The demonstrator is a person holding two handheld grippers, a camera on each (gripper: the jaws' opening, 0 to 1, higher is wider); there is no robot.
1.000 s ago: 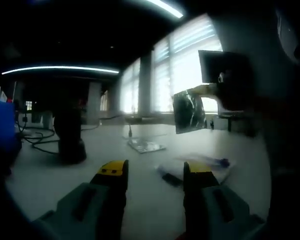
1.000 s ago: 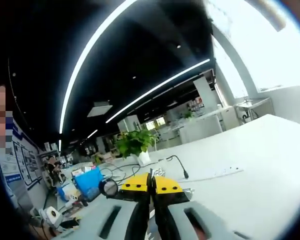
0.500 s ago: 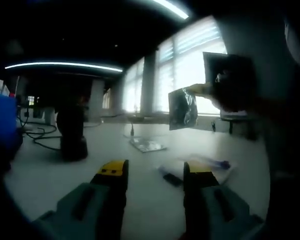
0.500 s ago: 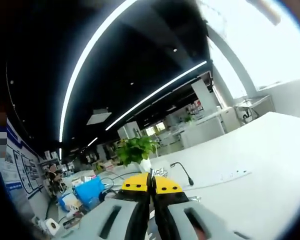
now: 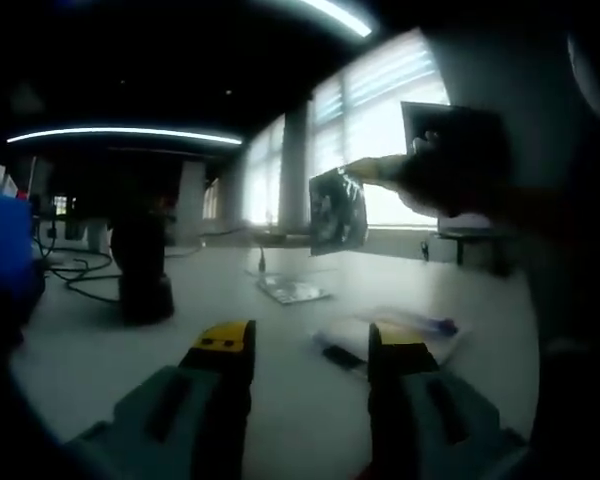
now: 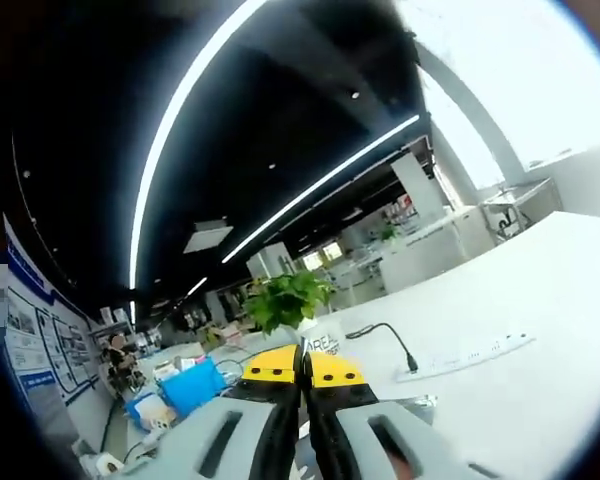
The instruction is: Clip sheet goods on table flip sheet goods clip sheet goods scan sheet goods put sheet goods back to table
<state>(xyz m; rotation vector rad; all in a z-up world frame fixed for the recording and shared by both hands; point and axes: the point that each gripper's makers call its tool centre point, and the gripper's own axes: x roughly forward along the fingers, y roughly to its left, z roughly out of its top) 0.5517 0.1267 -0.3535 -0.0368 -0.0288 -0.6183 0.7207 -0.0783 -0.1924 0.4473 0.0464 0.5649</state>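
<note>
A: Item one, room to move?
B: White table (image 5: 130,350), broad and smooth. In the left gripper view, bare surface lies ahead of the left gripper (image 5: 305,340); its far edge runs under bright windows (image 5: 370,150). A dark cylindrical device (image 5: 140,270) stands at the left with cables (image 5: 75,272) beside it.

A: Item two, the sheet goods?
B: Silvery crinkled packet (image 5: 337,210), glossy, roughly rectangular, held in the air above the table. The right gripper (image 6: 302,365) holds it; in the left gripper view that gripper enters from the right, up high, well apart from the left gripper.

A: The tongs?
B: Left: yellow-tipped jaws apart, nothing between them. Right: jaws pressed together on the packet, a sliver of foil visible below the tips.

A: Other stock?
B: A flat shiny packet (image 5: 293,291) lies mid-table; a clear pouch with blue and dark contents (image 5: 385,340) lies near the left gripper's right jaw. In the right gripper view, a potted plant (image 6: 288,298), a white power strip (image 6: 470,355) and a blue box (image 6: 192,385).
</note>
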